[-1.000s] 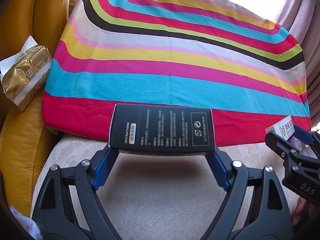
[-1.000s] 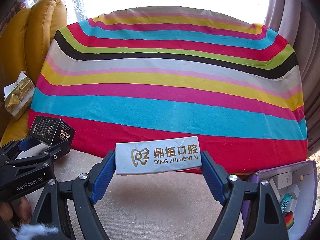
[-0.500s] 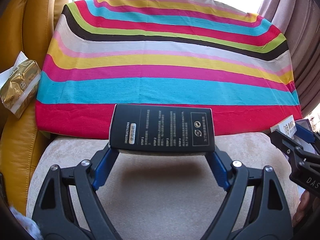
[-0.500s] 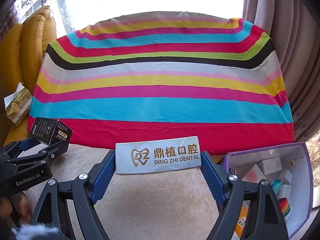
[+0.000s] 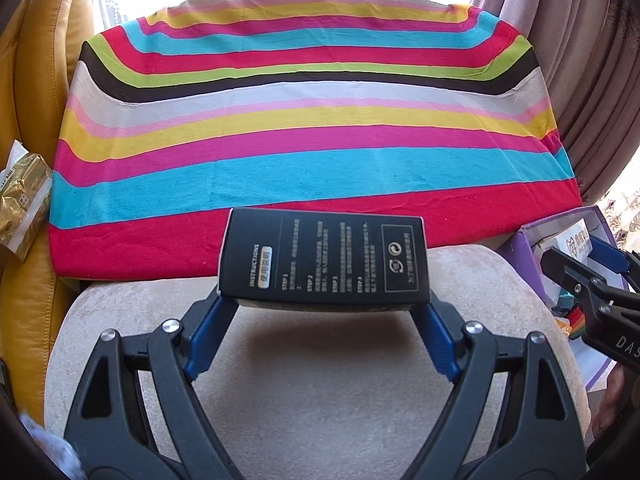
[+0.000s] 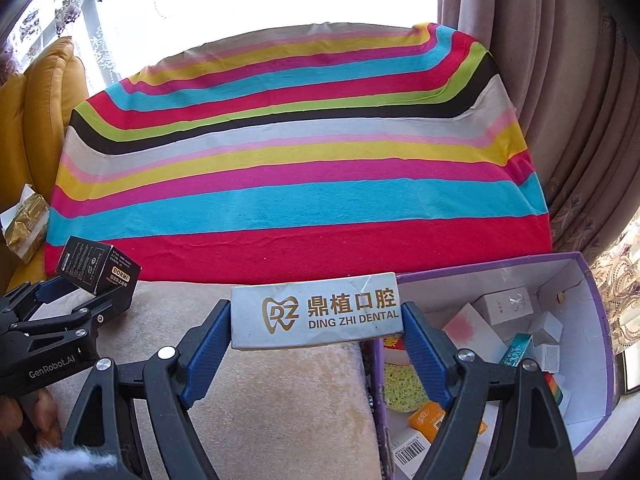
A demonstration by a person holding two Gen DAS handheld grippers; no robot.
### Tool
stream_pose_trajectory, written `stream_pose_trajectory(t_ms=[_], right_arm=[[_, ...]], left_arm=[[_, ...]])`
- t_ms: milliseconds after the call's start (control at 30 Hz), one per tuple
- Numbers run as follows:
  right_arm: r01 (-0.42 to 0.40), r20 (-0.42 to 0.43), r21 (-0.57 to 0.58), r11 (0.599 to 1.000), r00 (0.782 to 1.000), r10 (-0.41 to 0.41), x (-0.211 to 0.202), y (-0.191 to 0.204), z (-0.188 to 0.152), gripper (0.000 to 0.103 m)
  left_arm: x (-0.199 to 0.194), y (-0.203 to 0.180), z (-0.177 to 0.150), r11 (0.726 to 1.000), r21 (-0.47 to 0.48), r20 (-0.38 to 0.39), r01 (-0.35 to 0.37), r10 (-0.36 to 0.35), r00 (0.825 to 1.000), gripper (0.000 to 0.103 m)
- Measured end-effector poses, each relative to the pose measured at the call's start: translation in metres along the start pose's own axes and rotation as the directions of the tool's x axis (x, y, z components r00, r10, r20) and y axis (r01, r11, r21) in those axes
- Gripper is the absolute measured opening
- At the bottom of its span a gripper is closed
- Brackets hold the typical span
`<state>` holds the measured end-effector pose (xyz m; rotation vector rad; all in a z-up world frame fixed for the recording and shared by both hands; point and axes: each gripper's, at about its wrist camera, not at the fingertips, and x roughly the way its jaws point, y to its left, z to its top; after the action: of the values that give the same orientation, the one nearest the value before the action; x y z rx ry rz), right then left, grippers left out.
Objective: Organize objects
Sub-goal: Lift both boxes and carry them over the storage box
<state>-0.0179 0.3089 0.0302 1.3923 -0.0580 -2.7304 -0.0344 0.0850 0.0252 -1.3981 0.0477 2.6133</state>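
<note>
Gripping one box apiece, two hand-held grippers hung over a beige plush cushion [image 5: 320, 380] in front of a table draped in a rainbow-striped cloth [image 5: 312, 128]. The left gripper [image 5: 324, 312] had its blue pads clamped on the short ends of a single black box [image 5: 324, 256] printed with white instructions, held crosswise above the cushion. The right gripper [image 6: 316, 344] was clamped the same way on one white box [image 6: 316, 312] lettered "DING ZHI DENTAL", which hung over the near left edge of a purple-walled storage box [image 6: 600, 320]. That open box stood to the right of the cushion and already held several small cartons, at least three of them white, along with one teal tube, one yellow sponge and an orange packet; the exact count was hard to tell. One gold foil packet [image 5: 20, 192] lay on a mustard leather seat [image 5: 32, 92] at far left. Pinkish curtains [image 6: 540, 80] hung at right, and bright window light washed out the background.
</note>
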Motion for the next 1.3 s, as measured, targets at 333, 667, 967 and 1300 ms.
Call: stream_pose_trajectory(t_ms=[333,667,967,1300], right_arm=[[0.047,0.005,0.056,0.997,0.999,-0.047,-0.013,-0.038,-0.011,0.083],[0.094,-0.003,0.127,0.987,0.996,-0.094,-0.020,-0.082,-0.024,0.083],[0.171,-0.017,0.196,0.966,0.985,-0.171,-0.024,-0.129,-0.042,0.083],[0.265,-0.023,0.259,0.929,0.963,-0.268,-0.025,-0.179,-0.054,0.083]], left_arm=[[0.000,-0.044,0.001,0.995,0.084,-0.013,0.052,-0.051,0.999,0.086],[0.008,-0.098,0.001,0.977,0.177,-0.048,0.121,-0.114,0.992,0.086],[0.016,-0.146,0.002,0.951,0.241,-0.088,0.193,-0.177,0.980,0.086],[0.027,-0.200,0.004,0.913,0.293,-0.142,0.284,-0.253,0.957,0.086]])
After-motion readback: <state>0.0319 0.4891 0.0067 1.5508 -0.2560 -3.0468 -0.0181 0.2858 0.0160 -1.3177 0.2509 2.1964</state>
